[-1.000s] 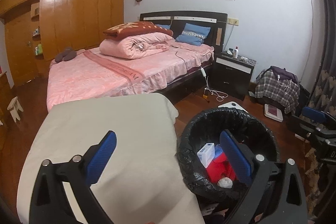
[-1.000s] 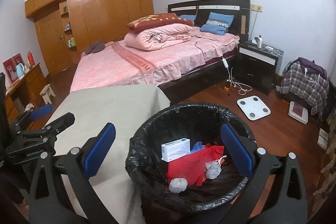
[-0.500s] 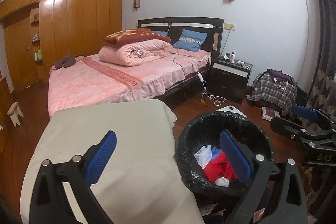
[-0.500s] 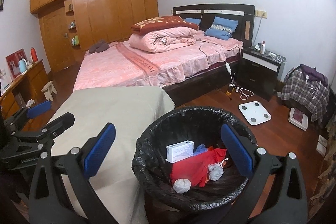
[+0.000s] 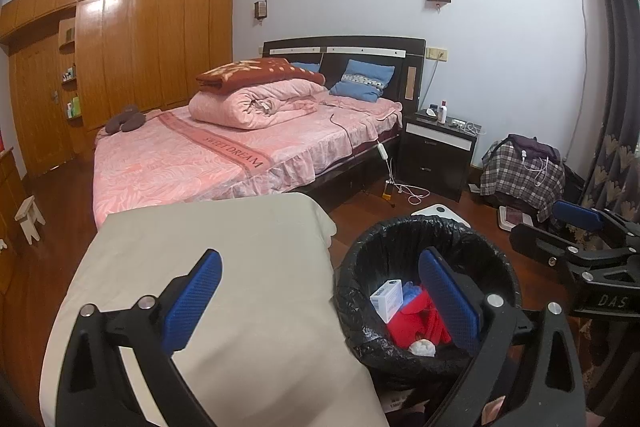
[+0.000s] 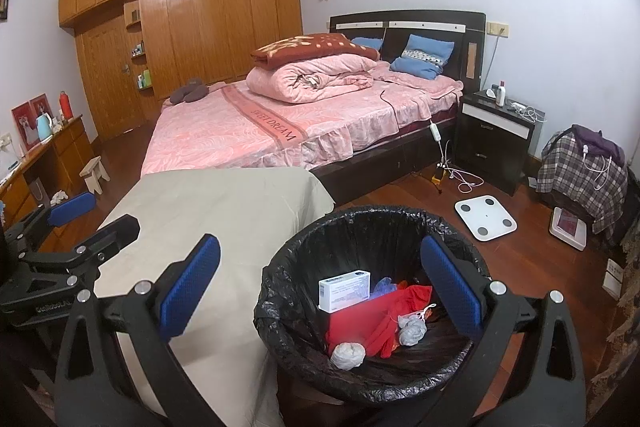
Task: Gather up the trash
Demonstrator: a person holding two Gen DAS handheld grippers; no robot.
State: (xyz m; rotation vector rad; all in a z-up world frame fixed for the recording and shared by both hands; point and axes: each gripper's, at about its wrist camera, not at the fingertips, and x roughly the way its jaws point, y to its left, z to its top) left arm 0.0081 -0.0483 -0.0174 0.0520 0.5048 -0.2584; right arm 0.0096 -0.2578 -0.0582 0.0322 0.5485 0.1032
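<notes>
A bin lined with a black bag (image 6: 288, 307) stands on the floor beside a beige-covered table (image 6: 224, 211). In it lie a white box (image 6: 344, 289), red cloth (image 6: 360, 323) and crumpled tissue balls (image 6: 348, 355). The bin also shows in the left wrist view (image 5: 360, 307). My right gripper (image 6: 320, 291) is open and empty above the bin's near rim. My left gripper (image 5: 320, 297) is open and empty over the table's right edge, next to the bin. Each gripper shows in the other's view, the right gripper (image 5: 576, 227) and the left gripper (image 6: 76, 219).
A pink bed (image 6: 280, 131) with folded quilts fills the middle of the room. A black nightstand (image 6: 496, 135), a white scale (image 6: 484, 217), cables and a plaid-covered pile (image 6: 580, 171) lie to the right. A wooden wardrobe (image 6: 200, 27), a desk and a stool are at the left.
Both grippers have drawn back and risen a little, so the bin sits lower and farther in both views. Both stay open and empty.
</notes>
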